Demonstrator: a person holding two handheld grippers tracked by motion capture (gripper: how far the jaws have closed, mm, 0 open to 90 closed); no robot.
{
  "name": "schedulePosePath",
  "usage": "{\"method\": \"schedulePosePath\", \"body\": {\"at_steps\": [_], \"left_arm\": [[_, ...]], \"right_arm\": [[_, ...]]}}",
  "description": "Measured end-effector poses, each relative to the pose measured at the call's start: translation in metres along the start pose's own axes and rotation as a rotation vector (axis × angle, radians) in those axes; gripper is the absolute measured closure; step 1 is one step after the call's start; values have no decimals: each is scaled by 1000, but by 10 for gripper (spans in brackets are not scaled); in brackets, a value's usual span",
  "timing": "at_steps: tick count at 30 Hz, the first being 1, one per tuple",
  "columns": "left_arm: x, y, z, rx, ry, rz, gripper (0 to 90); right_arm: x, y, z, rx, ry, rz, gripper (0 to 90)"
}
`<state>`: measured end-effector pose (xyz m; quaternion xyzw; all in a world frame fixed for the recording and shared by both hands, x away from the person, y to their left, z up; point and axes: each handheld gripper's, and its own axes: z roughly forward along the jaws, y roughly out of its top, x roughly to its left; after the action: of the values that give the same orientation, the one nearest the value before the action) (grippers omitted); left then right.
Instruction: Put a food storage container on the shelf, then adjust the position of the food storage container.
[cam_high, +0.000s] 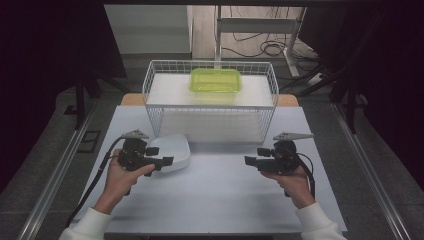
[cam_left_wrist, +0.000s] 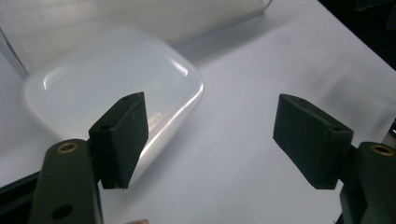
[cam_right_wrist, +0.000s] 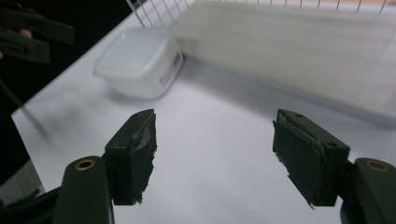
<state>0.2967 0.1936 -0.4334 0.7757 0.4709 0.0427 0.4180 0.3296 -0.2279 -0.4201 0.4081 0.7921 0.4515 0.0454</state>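
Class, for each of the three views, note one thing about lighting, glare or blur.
High view: dark surroundings, evenly lit table. Left gripper view: glare streaks on the translucent white container. Right gripper view: the wire basket is smeared with blur.

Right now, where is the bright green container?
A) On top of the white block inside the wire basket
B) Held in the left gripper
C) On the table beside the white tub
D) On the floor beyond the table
A: in the high view the green container rests on the white block inside the wire basket, far from both grippers.
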Motion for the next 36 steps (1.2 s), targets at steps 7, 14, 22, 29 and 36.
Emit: {"method": "schedulePosePath", "body": {"at_steps": [7,14,22,29,36], "left_arm": [[12,-12,12,40,12,-34,260],[19,-21,13,47,33,-59,261],[22,-25,7,39,65,-70,253],[26,-22,4,26,72,-85,252],[32,-21,-2,18,101,-84,255]], "right_arm": [[-1,-14,13,60,-21,-7,301],[-4,-17,15,77,-38,-11,303],[-7,-19,20,100,-32,-10,303],[-8,-24,19,103,-32,-3,304],[-10,-25,20,111,-44,25,304]]}}
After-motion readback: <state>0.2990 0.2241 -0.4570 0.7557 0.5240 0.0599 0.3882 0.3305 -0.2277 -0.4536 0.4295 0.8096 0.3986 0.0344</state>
